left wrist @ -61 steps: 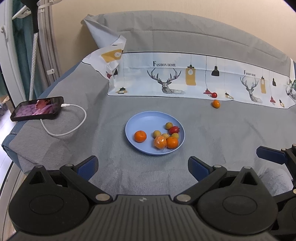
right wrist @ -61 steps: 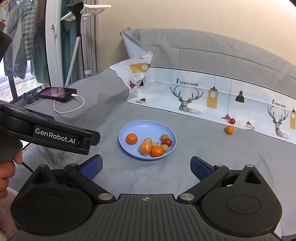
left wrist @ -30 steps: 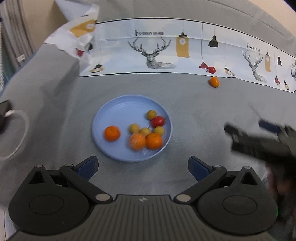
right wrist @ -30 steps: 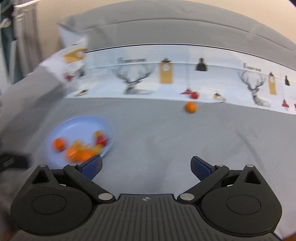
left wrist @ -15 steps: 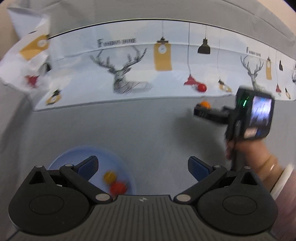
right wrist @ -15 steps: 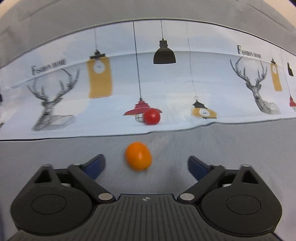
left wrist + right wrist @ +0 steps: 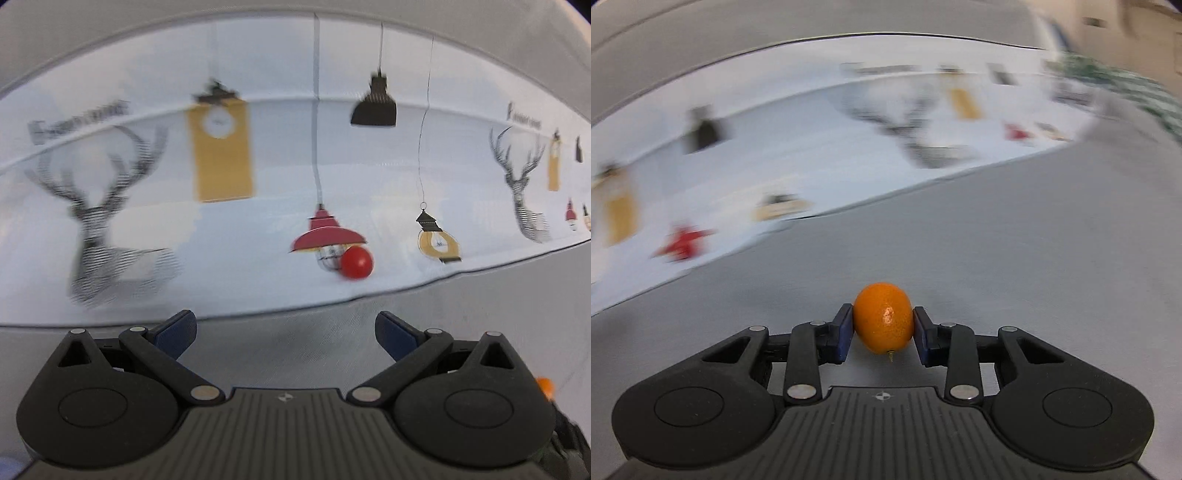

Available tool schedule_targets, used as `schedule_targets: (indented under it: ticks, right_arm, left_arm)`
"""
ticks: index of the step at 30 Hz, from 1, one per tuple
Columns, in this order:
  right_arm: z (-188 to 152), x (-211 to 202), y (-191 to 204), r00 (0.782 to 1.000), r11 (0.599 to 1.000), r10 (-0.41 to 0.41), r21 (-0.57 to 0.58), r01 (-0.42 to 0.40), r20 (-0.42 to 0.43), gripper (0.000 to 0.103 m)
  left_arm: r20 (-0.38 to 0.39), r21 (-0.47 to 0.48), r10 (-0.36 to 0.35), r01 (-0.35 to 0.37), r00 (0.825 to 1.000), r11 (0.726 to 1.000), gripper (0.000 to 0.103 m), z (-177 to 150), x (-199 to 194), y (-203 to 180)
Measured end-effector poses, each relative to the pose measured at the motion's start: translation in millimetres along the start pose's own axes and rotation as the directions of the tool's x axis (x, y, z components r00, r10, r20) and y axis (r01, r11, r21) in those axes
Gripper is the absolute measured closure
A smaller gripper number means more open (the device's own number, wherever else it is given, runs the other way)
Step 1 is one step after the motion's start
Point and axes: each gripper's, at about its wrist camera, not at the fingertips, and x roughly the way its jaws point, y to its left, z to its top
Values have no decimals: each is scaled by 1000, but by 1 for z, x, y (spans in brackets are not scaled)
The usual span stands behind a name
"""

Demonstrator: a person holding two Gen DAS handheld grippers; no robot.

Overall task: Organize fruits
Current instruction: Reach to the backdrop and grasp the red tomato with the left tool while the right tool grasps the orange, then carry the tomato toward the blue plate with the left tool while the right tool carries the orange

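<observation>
Two loose fruits matter at this moment: a small oval orange fruit with a short stem, probably a kumquat, and a small round red fruit, smooth like a cherry tomato. The orange fruit sits pinched between the blue pads of the right gripper, whose jaws are closed against both its sides; it appears lifted clear of the grey cloth-covered surface, though heavy blur makes that hard to confirm. The red fruit rests on the white printed cloth with deer and lamp pictures, close to that cloth's near edge where it meets the grey cover, touching the printed red lamp. The left gripper faces it from just short of that edge, jaws spread wide and holding nothing, the fruit slightly right of its centre line. My reading is that the pick-up step is in hand, with both fruits meant for a collecting dish not visible now. Next, the left gripper needs to advance, shift a little rightward, straddle the red fruit and close gently so it does not roll away.
</observation>
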Motion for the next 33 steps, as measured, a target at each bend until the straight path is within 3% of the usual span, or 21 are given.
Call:
schedule_targets:
  ticks: [2, 4, 9, 11, 12, 13, 14, 23, 29, 33]
  right_arm:
    - [2, 14, -17, 999, 998, -54, 35, 54, 4, 67]
    - [0, 28, -27, 998, 994, -60, 88, 61, -24, 67]
    - [-4, 35, -18, 998, 996, -65, 55, 65, -4, 65]
    - [-3, 34, -16, 998, 997, -67, 48, 67, -1, 65]
    - [-3, 33, -19, 998, 997, -65, 52, 65, -1, 65]
    - [-2, 34, -19, 998, 997, -63, 55, 63, -2, 65]
    - [-1, 35, -20, 998, 996, -62, 58, 62, -2, 65]
    - [1, 23, -26, 999, 995, -16, 102, 12, 36, 66]
    - [4, 1, -6, 988, 991, 120, 52, -125, 97, 67]
    - [6, -40, 18, 973, 979, 201, -1, -202, 117, 67]
  left_arm:
    - [-22, 1, 1, -1, 1000, 1000, 0, 11, 26, -11]
    - [-49, -9, 15, -15, 999, 1000, 0, 22, 50, -20]
    - [-115, -109, 19, -31, 993, 994, 0, 43, 88, -27]
    - [-110, -127, 27, -41, 994, 991, 19, 45, 92, -27]
    - [-102, -114, 39, -51, 994, 992, 33, 44, 92, -29]
    - [-86, -90, 52, -60, 995, 994, 64, 43, 89, -30]
    - [-87, -76, 46, -52, 995, 996, 69, 42, 87, -31]
    - [-123, -173, -38, 16, 992, 985, 70, 15, 42, 6]
    - [-166, -204, -60, 25, 984, 979, 70, -47, -29, 38]
    - [-199, -214, -71, 27, 977, 976, 70, -105, -92, 63]
